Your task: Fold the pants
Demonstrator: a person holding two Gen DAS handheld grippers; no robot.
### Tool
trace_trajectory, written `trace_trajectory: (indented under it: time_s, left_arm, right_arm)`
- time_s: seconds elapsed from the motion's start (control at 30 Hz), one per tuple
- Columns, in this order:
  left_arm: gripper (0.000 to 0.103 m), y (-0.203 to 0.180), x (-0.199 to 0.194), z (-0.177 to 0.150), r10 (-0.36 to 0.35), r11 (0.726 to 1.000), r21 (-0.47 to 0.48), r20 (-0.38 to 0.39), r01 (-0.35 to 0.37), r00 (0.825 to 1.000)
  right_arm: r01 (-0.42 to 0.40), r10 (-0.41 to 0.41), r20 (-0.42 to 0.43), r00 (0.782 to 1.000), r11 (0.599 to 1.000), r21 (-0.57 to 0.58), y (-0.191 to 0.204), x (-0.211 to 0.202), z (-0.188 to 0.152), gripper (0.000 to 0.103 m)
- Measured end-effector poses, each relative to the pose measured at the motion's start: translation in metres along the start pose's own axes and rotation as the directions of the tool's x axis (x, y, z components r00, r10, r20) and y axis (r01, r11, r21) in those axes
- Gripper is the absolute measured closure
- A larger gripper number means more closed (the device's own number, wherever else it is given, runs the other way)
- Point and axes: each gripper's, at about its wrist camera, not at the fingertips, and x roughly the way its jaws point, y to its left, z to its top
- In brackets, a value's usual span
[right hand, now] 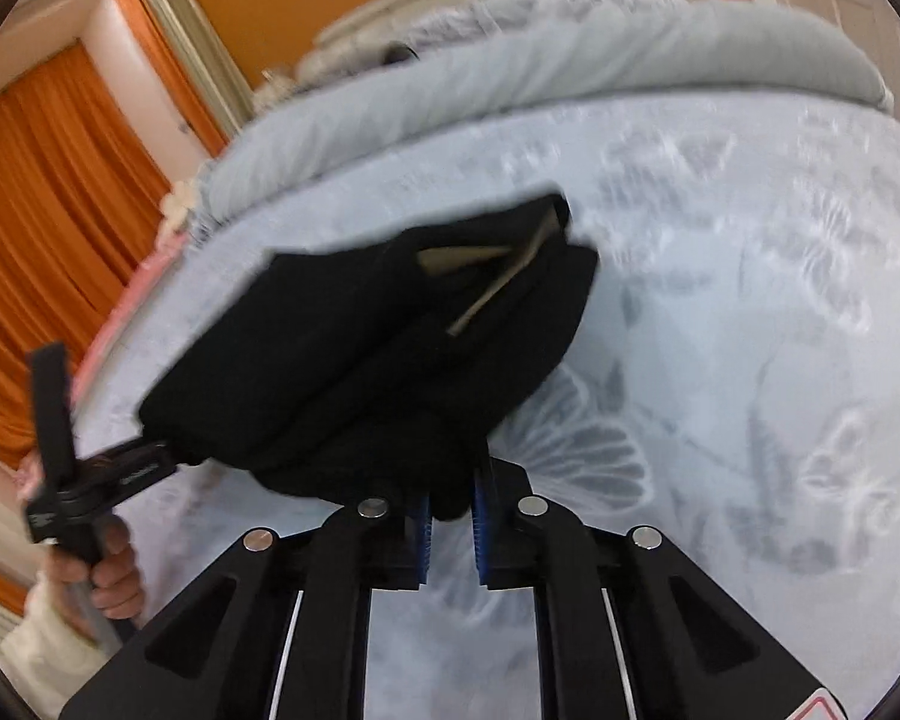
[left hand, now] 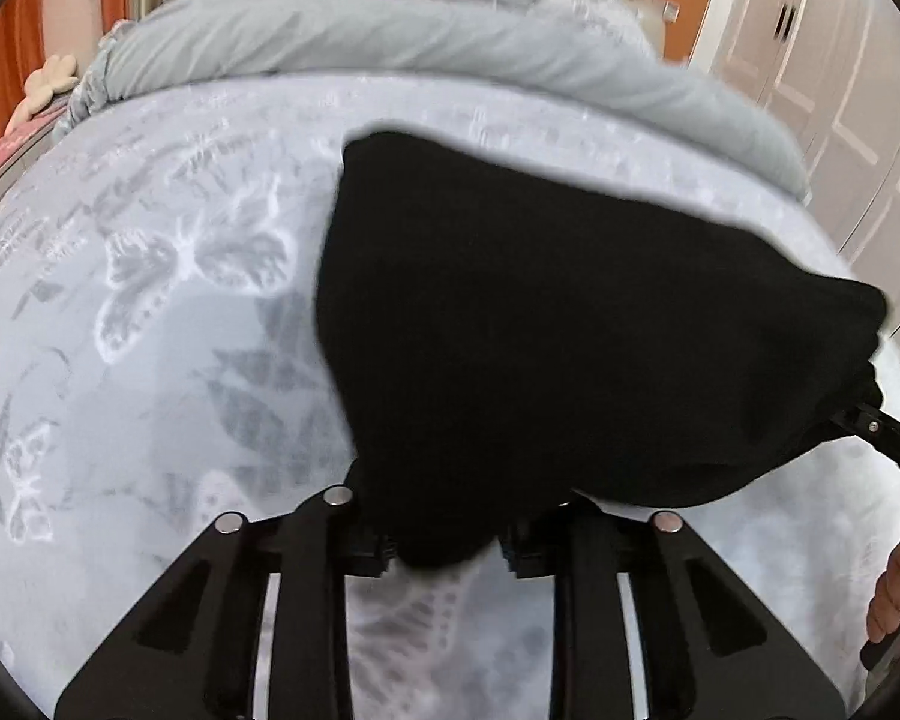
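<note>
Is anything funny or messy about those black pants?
A little. The black pants hang bunched between the left tool and right tool, not flat on the bed cover. A tan tag sticks out from a fold. Nothing looks torn or spilled.

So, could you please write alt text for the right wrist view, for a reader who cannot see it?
The right hand-held gripper, blue-padded, pinches a corner of folded black pants above a pale blue butterfly-print bedspread. At left, a hand holds the left hand-held gripper, which grips the pants' other end. Orange curtains hang behind.
</note>
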Motion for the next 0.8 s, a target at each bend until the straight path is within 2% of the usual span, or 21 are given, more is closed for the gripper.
trace_trajectory:
  time_s: [0.07, 0.17, 0.27, 0.33, 0.37, 0.43, 0.47, 0.5, 0.53, 0.57, 0.6, 0.63, 0.67, 0.7, 0.73, 0.77, 0.8]
  left_arm:
    - [0.081, 0.006, -0.018, -0.003, -0.034, 0.999, 0.0, 0.018, 0.034, 0.999]
    - [0.081, 0.005, -0.04, -0.024, -0.082, 0.996, 0.027, -0.024, 0.083, 0.996]
    - [0.081, -0.004, -0.057, -0.061, -0.071, 0.994, 0.076, -0.095, 0.079, 0.993]
    - [0.082, -0.005, -0.073, -0.087, -0.07, 0.993, 0.085, -0.113, 0.08, 0.991]
    - [0.082, -0.006, -0.079, -0.094, -0.071, 0.993, 0.088, -0.125, 0.082, 0.99]
    - [0.084, -0.006, -0.095, -0.112, -0.071, 0.992, 0.091, -0.161, 0.086, 0.984]
    - [0.085, -0.007, -0.096, -0.117, -0.051, 0.991, 0.111, -0.171, 0.071, 0.984]
    - [0.085, -0.007, -0.094, -0.126, -0.005, 0.99, 0.138, -0.184, 0.031, 0.983]
    - [0.085, -0.008, -0.094, -0.132, 0.017, 0.989, 0.146, -0.197, 0.012, 0.98]
    - [0.085, -0.006, -0.095, -0.134, 0.016, 0.991, 0.134, -0.214, 0.013, 0.977]
    - [0.084, -0.003, -0.105, -0.132, -0.022, 0.994, 0.102, -0.21, 0.045, 0.977]
    - [0.081, -0.003, -0.118, -0.127, -0.055, 0.993, 0.092, -0.18, 0.073, 0.982]
    - [0.067, -0.005, -0.137, -0.124, -0.075, 0.991, 0.097, -0.131, 0.088, 0.989]
    - [0.034, -0.007, -0.16, -0.115, -0.08, 0.991, 0.103, -0.049, 0.085, 0.996]
    - [0.012, -0.009, -0.174, -0.107, -0.075, 0.992, 0.1, 0.008, 0.074, 0.997]
    - [0.005, -0.01, -0.184, -0.099, -0.069, 0.994, 0.087, 0.064, 0.063, 0.996]
    - [0.005, -0.013, -0.186, -0.088, -0.05, 0.996, 0.073, 0.093, 0.043, 0.994]
  right_arm:
    - [-0.031, 0.031, 0.004, 1.0, 1.0, -0.004, 0.0, -0.025, -0.002, 0.095]
    - [-0.035, 0.036, -0.071, 0.997, 0.999, 0.021, -0.008, -0.037, -0.03, 0.095]
    - [-0.034, 0.04, -0.13, 0.991, 0.999, 0.041, -0.015, -0.047, -0.069, 0.095]
    - [-0.053, 0.061, -0.155, 0.986, 0.997, 0.058, -0.017, -0.063, -0.093, 0.095]
    - [-0.052, 0.061, -0.158, 0.986, 0.997, 0.06, -0.018, -0.076, -0.104, 0.101]
    - [-0.042, 0.052, -0.148, 0.988, 0.997, 0.071, -0.021, -0.094, -0.118, 0.103]
    - [0.002, 0.01, -0.148, 0.989, 0.997, 0.078, -0.029, -0.098, -0.126, 0.103]
    - [0.052, -0.039, -0.16, 0.986, 0.996, 0.074, -0.038, -0.097, -0.132, 0.099]
    - [0.113, -0.096, -0.184, 0.978, 0.99, 0.085, -0.047, -0.094, -0.136, 0.092]
    - [0.148, -0.124, -0.195, 0.973, 0.982, 0.114, -0.052, -0.094, -0.137, 0.091]
    - [0.129, -0.097, -0.182, 0.979, 0.977, 0.171, -0.057, -0.1, -0.135, 0.09]
    - [0.078, -0.047, -0.147, 0.988, 0.973, 0.218, -0.057, -0.108, -0.131, 0.073]
    - [0.029, -0.008, -0.089, 0.996, 0.973, 0.23, -0.05, -0.121, -0.122, 0.037]
    - [0.018, -0.009, -0.041, 0.999, 0.976, 0.218, -0.042, -0.13, -0.113, 0.025]
    - [0.018, -0.02, 0.009, 1.0, 0.98, 0.197, -0.033, -0.138, -0.105, 0.02]
    - [0.011, -0.019, 0.046, 0.999, 0.987, 0.158, -0.019, -0.141, -0.094, 0.02]
    - [-0.003, -0.002, 0.042, 0.999, 0.992, 0.125, -0.01, -0.136, -0.082, 0.02]
